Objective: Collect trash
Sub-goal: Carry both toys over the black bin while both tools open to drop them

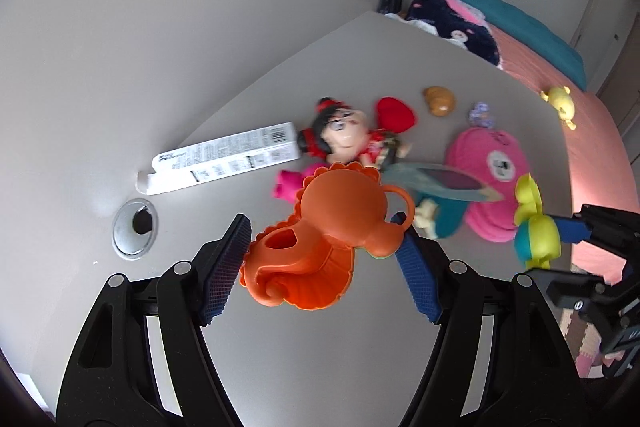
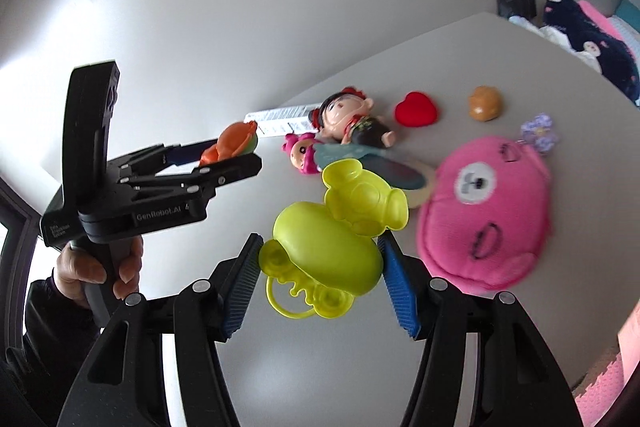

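My left gripper (image 1: 320,223) is shut on an orange plastic toy (image 1: 336,211), both blue pads pressing its sides, held above the grey table (image 1: 280,347). My right gripper (image 2: 320,241) is shut on a yellow-green plastic toy (image 2: 332,255), also clear of the table. In the right wrist view a hand (image 2: 80,271) holds the left gripper (image 2: 236,151) at the left with the orange toy (image 2: 232,141) in it. The left wrist view shows the yellow-green toy (image 1: 536,231) at the right edge. A long white carton (image 1: 228,159) lies flat near the wall.
On the table lie a dark-haired doll (image 1: 348,135), a red heart (image 1: 396,115), a brown lump (image 1: 440,101), a purple flower (image 1: 480,115), a pink plush (image 1: 492,183) and a small pink doll (image 2: 302,151). A cable hole (image 1: 134,227) sits at the left. A bed (image 1: 560,67) runs behind.
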